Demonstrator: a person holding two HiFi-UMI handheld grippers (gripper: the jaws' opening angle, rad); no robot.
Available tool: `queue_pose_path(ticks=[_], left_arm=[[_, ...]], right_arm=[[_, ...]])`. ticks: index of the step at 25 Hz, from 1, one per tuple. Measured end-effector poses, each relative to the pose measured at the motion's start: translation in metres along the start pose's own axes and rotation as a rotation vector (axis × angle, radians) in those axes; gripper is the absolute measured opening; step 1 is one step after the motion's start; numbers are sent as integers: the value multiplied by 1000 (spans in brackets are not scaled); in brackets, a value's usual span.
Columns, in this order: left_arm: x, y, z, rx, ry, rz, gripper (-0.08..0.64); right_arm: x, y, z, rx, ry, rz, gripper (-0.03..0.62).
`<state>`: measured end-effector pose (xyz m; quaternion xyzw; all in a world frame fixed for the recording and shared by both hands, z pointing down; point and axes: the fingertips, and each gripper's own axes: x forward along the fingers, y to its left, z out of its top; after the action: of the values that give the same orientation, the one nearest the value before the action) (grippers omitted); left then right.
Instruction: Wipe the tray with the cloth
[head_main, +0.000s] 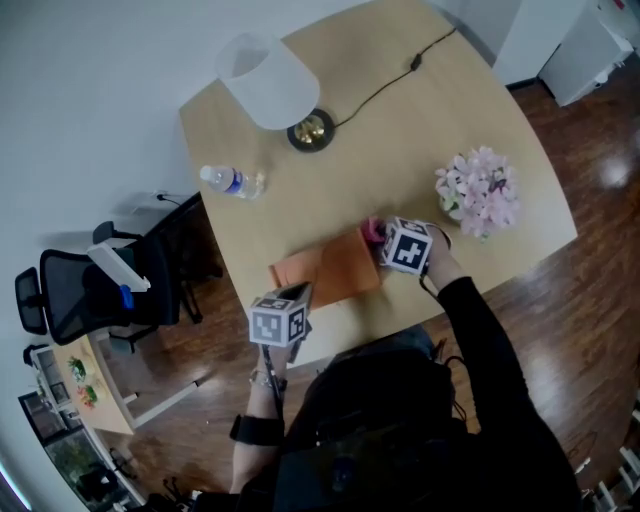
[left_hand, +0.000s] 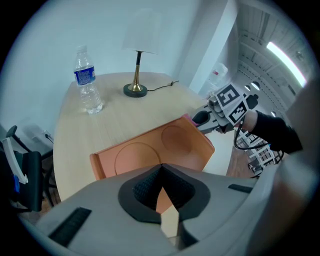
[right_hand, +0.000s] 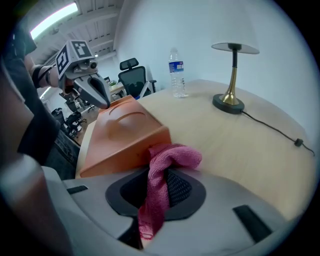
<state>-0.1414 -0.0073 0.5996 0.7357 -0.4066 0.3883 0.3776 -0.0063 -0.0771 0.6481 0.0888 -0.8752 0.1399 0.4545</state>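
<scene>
The right gripper (right_hand: 159, 187), its jaws closed narrow on the one pink cloth (right_hand: 170, 159), stands at the right end of the one orange tray (head_main: 335, 272). The tray lies near the near edge of the table (head_main: 450, 150) with its long axis running left to right, so the surface to wipe stretches leftward from the cloth. The left gripper (left_hand: 162, 195) pinches the tray's near-left rim, apparently to steady it, which leaves the right of the two grippers better placed for the stroke.
</scene>
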Motion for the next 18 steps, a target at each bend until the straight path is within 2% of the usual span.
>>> queue_pose_path(ticks=[6,10,13,18], left_arm=[[4,-5,2,20,-4,-23,0],[6,-11,2,48,-10,-43,0],[3,-15,0,67,-18,-58,0],[-7,-19,-4,94,-44,-78,0]], right_arm=[[-3,47,-30,-14,42,31,63],[-7,77,-51,16,68,27,63],[-13,92,-58,45,81,10,63],[-10,124,-63,61,87,28,63]])
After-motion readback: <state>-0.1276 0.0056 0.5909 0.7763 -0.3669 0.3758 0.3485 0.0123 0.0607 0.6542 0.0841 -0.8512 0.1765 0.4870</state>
